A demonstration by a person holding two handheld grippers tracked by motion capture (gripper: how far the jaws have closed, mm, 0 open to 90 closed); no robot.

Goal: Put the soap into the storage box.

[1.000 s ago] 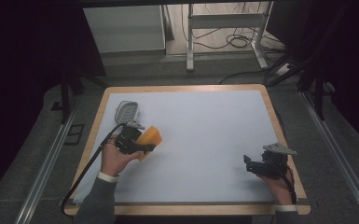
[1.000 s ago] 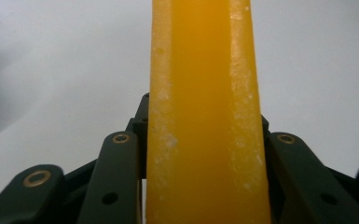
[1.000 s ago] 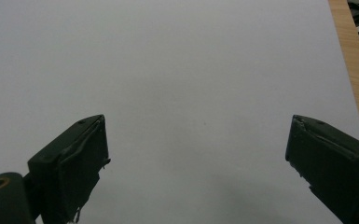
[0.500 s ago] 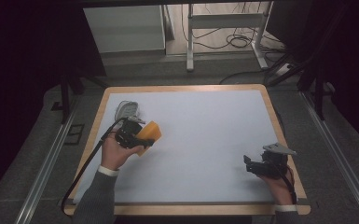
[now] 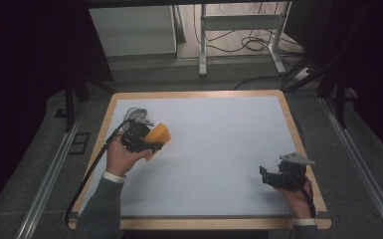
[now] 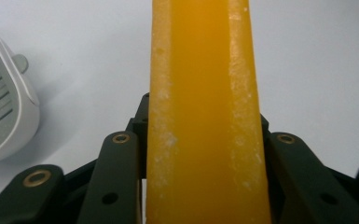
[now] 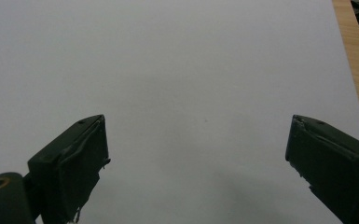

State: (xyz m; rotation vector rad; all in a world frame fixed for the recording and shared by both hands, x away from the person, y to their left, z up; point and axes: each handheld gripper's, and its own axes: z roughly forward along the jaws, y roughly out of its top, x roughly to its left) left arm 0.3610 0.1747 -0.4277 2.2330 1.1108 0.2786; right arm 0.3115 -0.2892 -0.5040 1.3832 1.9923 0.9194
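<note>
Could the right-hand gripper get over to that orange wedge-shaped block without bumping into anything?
Probably yes. The right gripper rests open near the table's right edge, and the bare white tabletop lies between it and the orange wedge-shaped block. But the left gripper is already clamped on that block.

In my left hand-held gripper (image 6: 205, 205) view, the orange block (image 6: 205, 116) hides the tabletop (image 6: 317, 56) behind it and runs past the top edge. Left of the block, the white grated object (image 6: 4, 112) is cut off.
</note>
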